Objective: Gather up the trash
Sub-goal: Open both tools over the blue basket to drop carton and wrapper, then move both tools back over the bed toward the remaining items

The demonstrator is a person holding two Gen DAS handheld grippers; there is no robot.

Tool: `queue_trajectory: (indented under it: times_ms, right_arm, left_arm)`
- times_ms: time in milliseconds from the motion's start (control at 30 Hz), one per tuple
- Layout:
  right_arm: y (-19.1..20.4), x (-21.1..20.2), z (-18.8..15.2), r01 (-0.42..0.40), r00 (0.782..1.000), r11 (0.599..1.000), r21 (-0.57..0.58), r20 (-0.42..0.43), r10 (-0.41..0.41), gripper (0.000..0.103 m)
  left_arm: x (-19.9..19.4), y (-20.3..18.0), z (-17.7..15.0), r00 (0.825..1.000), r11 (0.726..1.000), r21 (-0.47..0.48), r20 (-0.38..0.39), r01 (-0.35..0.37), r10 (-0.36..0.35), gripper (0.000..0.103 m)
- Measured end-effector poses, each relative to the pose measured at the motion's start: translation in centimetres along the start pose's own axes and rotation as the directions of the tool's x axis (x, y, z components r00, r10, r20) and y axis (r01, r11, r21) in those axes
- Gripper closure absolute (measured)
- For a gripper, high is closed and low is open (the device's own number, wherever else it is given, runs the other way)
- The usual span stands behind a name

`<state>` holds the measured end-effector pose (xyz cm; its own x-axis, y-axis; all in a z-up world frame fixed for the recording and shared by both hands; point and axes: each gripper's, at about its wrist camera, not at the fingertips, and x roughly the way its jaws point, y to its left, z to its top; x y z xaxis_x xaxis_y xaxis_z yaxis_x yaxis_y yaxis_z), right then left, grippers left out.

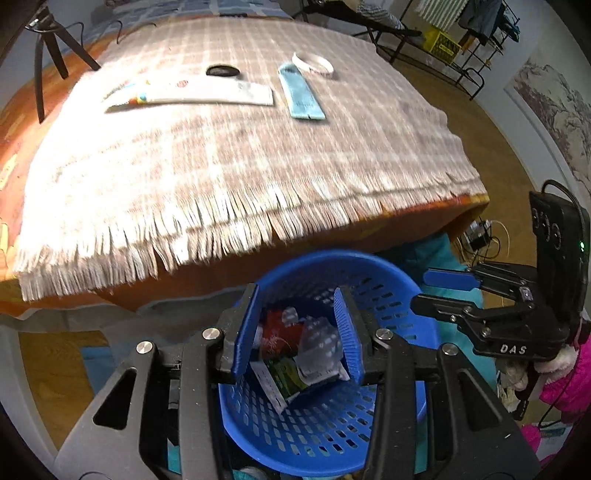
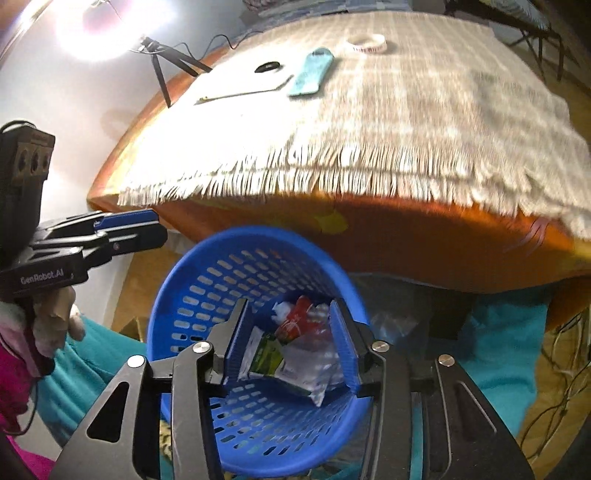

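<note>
A blue perforated basket (image 1: 314,435) (image 2: 258,424) stands on the floor in front of the table. Inside lie a red wrapper (image 1: 280,332) (image 2: 295,321), a green and white packet (image 1: 288,376) (image 2: 267,354) and clear plastic (image 1: 321,343) (image 2: 314,365). My left gripper (image 1: 297,332) (image 2: 129,229) hovers over the basket mouth, open and holding nothing. My right gripper (image 2: 290,343) (image 1: 443,291) also hangs above the basket, open and bare. On the table lie a long white packet (image 1: 192,94) (image 2: 243,88), a teal flat item (image 1: 301,92) (image 2: 314,72), a white ring (image 1: 312,64) (image 2: 367,43) and a black disc (image 1: 221,71) (image 2: 267,67).
A fringed checked cloth (image 1: 221,177) (image 2: 406,129) covers the orange table and overhangs its front edge above the basket. A tripod (image 1: 55,48) (image 2: 162,70) stands at the far left, with a bright lamp (image 2: 107,22) behind. Teal fabric (image 2: 509,350) and cables (image 1: 480,236) lie on the floor.
</note>
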<state>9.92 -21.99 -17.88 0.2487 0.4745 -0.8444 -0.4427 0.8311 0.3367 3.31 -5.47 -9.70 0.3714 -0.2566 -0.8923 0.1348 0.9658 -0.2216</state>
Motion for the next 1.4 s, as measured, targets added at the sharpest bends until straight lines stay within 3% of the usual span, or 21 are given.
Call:
queue_trajectory:
  times_ms: [67,200,267,300,367,633,800,1067,1167,1400]
  right_arm:
    - [0.2,-0.4,0.3,0.017,1.0,1.0,-0.013,0.017,-0.017,0.049]
    - [0.4,-1.2,1.1,0.057,0.997,0.998,-0.03,0.051,-0.055,0.047]
    - [0.5,-1.4,1.6,0.082,0.995,0.996,-0.036,0.063,-0.08,0.043]
    - [0.5,-1.5,1.7,0.09,0.994,0.995,-0.037,0.068,-0.087,0.042]
    - [0.2,-1.9,2.1,0.112,0.99,0.993,-0.035,0.087,-0.109,0.035]
    - [-0.9,-2.7,4.1,0.167,0.981,0.986,-0.02,0.106,-0.164,0.032]
    - [-1.8,-3.2,6.5,0.173,0.979,0.985,-0.009,0.111,-0.171,0.032]
    - [-3.0,-4.3,11.0,0.181,0.954,0.983,0.002,0.242,-0.176,0.032]
    - [-3.1,-4.4,12.6,0.182,0.943,0.983,0.001,0.282,-0.175,0.032]
    - [-3.9,-2.7,17.4,0.197,0.936,0.98,0.018,0.295,-0.193,0.032]
  left_arm:
    - [-0.3,-0.1,0.4,1.0,1.0,0.001,0.019,-0.015,0.015,0.062]
    - [-0.6,-0.3,1.2,0.998,0.999,0.006,0.049,-0.035,0.035,0.061]
    - [-0.9,-0.3,1.7,0.996,0.999,0.007,0.069,-0.049,0.049,0.047]
    - [-0.9,-0.4,1.8,0.995,0.998,0.008,0.078,-0.056,0.055,0.045]
    - [-1.1,-0.5,2.1,0.994,0.998,0.014,0.086,-0.064,0.063,0.045]
    - [-1.1,-0.7,3.8,0.991,0.996,0.02,0.106,-0.085,0.083,0.045]
    - [-1.9,1.6,5.9,0.987,0.995,-0.06,0.131,-0.085,0.092,0.045]
    - [-1.6,6.9,9.9,0.985,0.972,-0.218,0.13,-0.085,0.116,0.044]
    - [-0.8,8.6,11.2,0.985,0.958,-0.273,0.122,-0.085,0.122,0.037]
    - [1.5,12.0,14.4,0.989,0.901,-0.433,0.107,-0.041,0.097,0.036]
